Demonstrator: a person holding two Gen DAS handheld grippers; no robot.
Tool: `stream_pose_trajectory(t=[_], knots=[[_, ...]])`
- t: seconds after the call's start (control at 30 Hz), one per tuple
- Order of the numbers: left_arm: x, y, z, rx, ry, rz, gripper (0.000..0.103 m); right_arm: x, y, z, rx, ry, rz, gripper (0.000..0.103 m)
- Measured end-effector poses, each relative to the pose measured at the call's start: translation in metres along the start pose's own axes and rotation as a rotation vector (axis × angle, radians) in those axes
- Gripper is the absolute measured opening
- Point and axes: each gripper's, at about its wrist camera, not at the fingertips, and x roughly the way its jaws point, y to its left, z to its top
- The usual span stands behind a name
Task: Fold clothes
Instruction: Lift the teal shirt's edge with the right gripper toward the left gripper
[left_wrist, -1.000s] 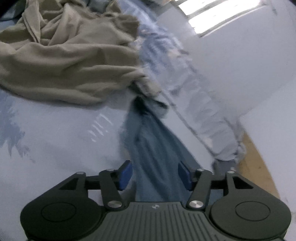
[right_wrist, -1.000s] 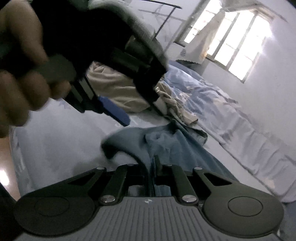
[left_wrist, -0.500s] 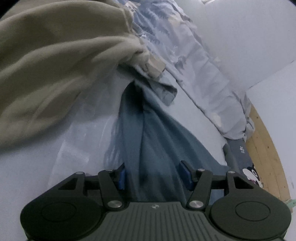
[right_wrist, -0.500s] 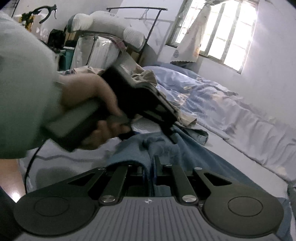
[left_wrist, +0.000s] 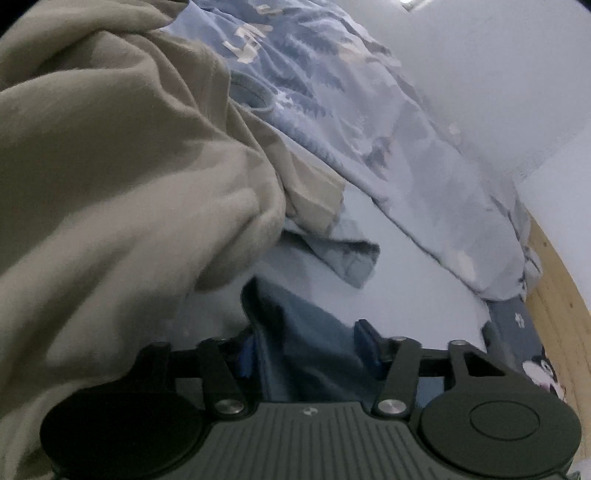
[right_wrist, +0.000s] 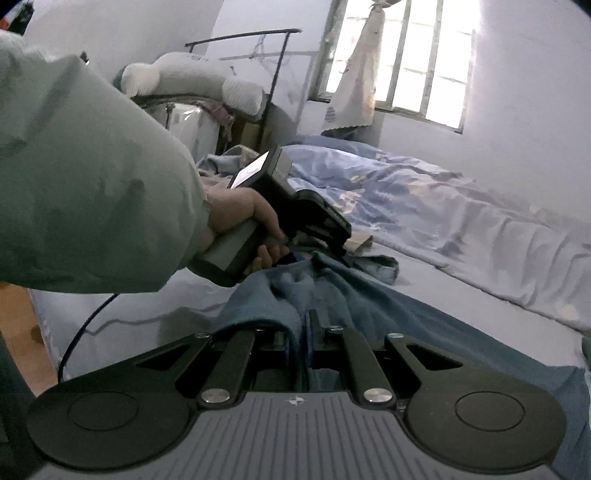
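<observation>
The crumpled blue cotton garment is lying on the pale bedsheet (beside a heaped beige cloth). The right gripper is pinching a fold of it tight; the left gripper is closing its jaws around another bunched part, pads not yet pressing

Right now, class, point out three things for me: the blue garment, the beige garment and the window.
blue garment (right_wrist: 388, 306): right wrist view, on the rumpled cloth ahead of the claw.
beige garment (left_wrist: 122, 177): left wrist view, on its big folds.
window (right_wrist: 428, 62): right wrist view, on the bright panes.
</observation>
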Motion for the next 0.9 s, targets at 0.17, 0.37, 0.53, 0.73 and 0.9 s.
stream_pose_trajectory(t=[0.17, 0.37, 0.53, 0.73, 0.9], knots=[[-0.003, -0.016, 0.004, 0.038, -0.034, 0.001, 0.005, -0.009, -0.010, -0.001, 0.023, -0.012, -0.011, 0.007], [-0.026, -0.063, 0.014, 0.086, -0.088, -0.014, 0.005, -0.028, -0.024, 0.000, 0.055, -0.039, -0.035, 0.007], [-0.041, -0.114, 0.016, 0.134, -0.123, -0.022, 0.005, -0.051, -0.038, 0.003, 0.082, -0.077, -0.064, 0.007], [-0.043, -0.177, 0.012, 0.187, -0.147, -0.051, 0.005, -0.081, -0.060, 0.002, 0.117, -0.107, -0.112, 0.007], [-0.029, -0.226, -0.004, 0.226, -0.131, -0.070, 0.005, -0.108, -0.084, -0.007, 0.162, -0.107, -0.172, 0.007]])
